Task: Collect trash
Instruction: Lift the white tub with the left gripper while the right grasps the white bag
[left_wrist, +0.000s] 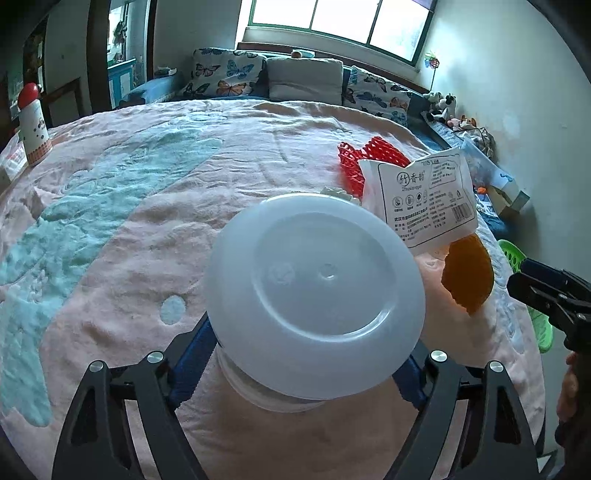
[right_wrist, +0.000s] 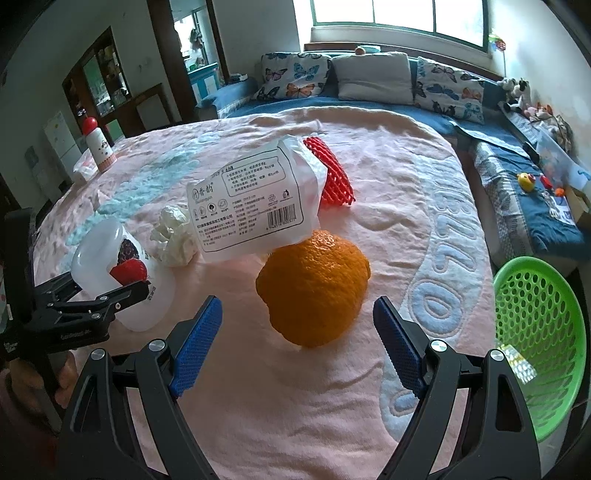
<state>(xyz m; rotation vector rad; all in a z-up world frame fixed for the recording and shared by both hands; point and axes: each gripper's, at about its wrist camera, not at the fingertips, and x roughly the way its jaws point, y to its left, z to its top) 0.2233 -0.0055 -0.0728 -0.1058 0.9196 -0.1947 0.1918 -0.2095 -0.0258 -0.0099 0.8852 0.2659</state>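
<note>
Bed item list, trash pickup, basket not yet loaded.

1. Plastic jar (left_wrist: 314, 295) – white, lying on its side on the pink blanket (left_wrist: 129, 258), base toward the lens, centre of left view. Left gripper (left_wrist: 310, 373) straddles its neck end, blue pads either side; contact hidden behind the jar, so can't tell if it's clamped or just bracketed. In right view the jar (right_wrist: 110, 258) sits lower left w/ a fruit label showing.
2. Orange peel (right_wrist: 314, 288) – centre of right view, hollow-looking, rests on blanket. Right gripper (right_wrist: 297, 345) has jaws apart, pads flanking it w/ clear gaps, nothing held.
3. White printed bag (right_wrist: 255, 206) – above the peel, its lower edge touching or overlapping the peel top.
4. Crumpled tissue (right_wrist: 173, 236) – left of bag, just beside the jar.
5. Red foam net (right_wrist: 332, 177) – upper centre, partly under the bag.
6. Green basket (right_wrist: 539, 343) – right edge of right view, off the bed edge; prob. the drop point.

Risks, as judged:
- Jar is round & smooth; a grip near the neck may let it roll or pivot out.
- Peel is soft; a hard squeeze may crush or tear it.
- Lifting the peel may drag the bag along.
- Basket sits past the bed edge; a short release drops trash on the floor.
</note>
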